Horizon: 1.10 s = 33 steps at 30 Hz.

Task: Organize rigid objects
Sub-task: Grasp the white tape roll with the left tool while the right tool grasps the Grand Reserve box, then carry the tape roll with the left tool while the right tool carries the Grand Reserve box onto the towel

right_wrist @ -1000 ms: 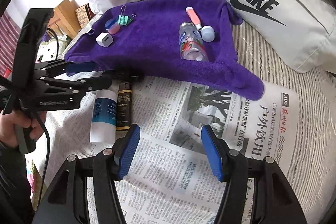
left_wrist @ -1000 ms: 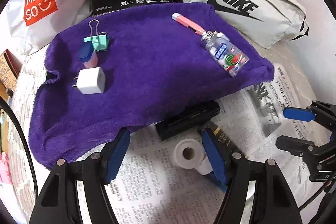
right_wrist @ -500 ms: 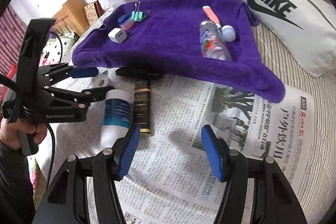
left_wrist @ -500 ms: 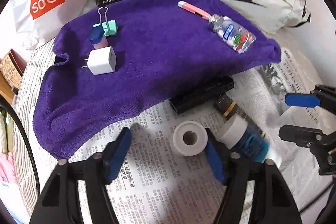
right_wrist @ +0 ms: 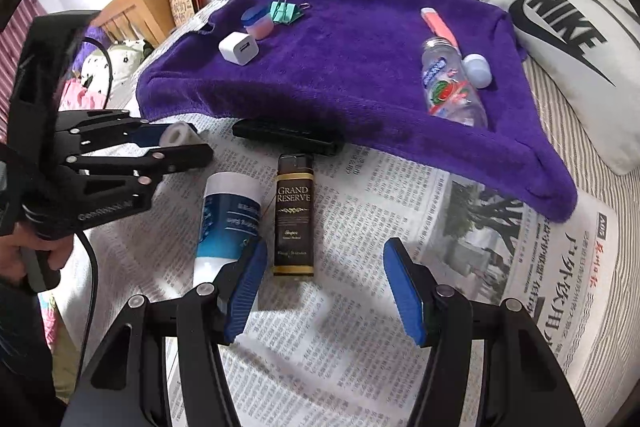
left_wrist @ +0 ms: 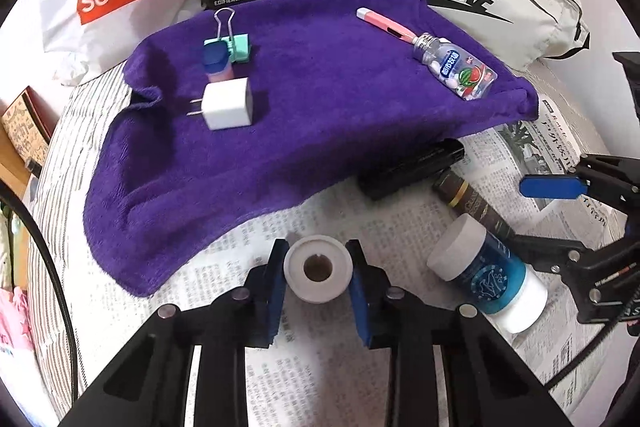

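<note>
While it lies on the newspaper (left_wrist: 328, 379) just off the purple towel's (left_wrist: 320, 115) near edge, the white roll (left_wrist: 318, 274) sits clamped between the left tool's (left_wrist: 318, 277) blue pads. Beside it lie a blue bottle (left_wrist: 486, 281), a brown bottle (right_wrist: 294, 223) and a black case (left_wrist: 412, 169). Over bare newsprint, the right tool (right_wrist: 325, 289) is spread wide, gripping nothing.
</note>
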Tool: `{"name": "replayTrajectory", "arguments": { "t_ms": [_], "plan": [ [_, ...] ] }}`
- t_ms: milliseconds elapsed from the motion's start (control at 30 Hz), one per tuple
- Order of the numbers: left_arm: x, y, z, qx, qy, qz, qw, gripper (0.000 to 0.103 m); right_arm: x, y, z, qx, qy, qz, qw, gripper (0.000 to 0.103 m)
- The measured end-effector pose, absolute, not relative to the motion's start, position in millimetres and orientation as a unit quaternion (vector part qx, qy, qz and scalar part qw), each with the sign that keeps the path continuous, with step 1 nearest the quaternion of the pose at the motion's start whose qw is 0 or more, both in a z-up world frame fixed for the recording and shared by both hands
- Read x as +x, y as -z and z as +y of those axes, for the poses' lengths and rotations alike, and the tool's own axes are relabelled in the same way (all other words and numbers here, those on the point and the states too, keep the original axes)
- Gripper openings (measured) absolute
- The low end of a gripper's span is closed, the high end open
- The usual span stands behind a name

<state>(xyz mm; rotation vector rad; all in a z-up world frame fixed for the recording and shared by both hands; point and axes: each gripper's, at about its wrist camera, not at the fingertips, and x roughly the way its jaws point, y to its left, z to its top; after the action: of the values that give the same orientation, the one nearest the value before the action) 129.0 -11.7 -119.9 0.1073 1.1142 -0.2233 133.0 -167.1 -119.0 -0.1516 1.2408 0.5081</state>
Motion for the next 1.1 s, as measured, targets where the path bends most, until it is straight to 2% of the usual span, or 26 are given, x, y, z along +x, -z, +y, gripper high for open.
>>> {"name": "replayTrajectory", "arguments": {
  "t_ms": [67,367,467,533,1100],
  "plan": [
    [128,120,-7,0.050,0.099,0.528,0.842,0.028,134,122,-161,-0.075,-0.238,0.572,0.781,0.059],
    [128,121,-7,0.054,0.099,0.530,0.841,0.027,131,129,-138,-0.131,-0.237,0.546,0.793,0.042],
    [129,121,-6,0.050,0.099,0.528,0.842,0.028,130,130,-135,-0.138,-0.238,0.539,0.796,0.035],
    [127,121,-5,0.049,0.101,0.527,0.843,0.028,130,129,-136,-0.138,-0.239,0.536,0.798,0.024],
    [121,120,-5,0.054,0.102,0.521,0.846,0.027,133,131,-138,-0.132,-0.233,0.548,0.793,0.023]
  ]
}}
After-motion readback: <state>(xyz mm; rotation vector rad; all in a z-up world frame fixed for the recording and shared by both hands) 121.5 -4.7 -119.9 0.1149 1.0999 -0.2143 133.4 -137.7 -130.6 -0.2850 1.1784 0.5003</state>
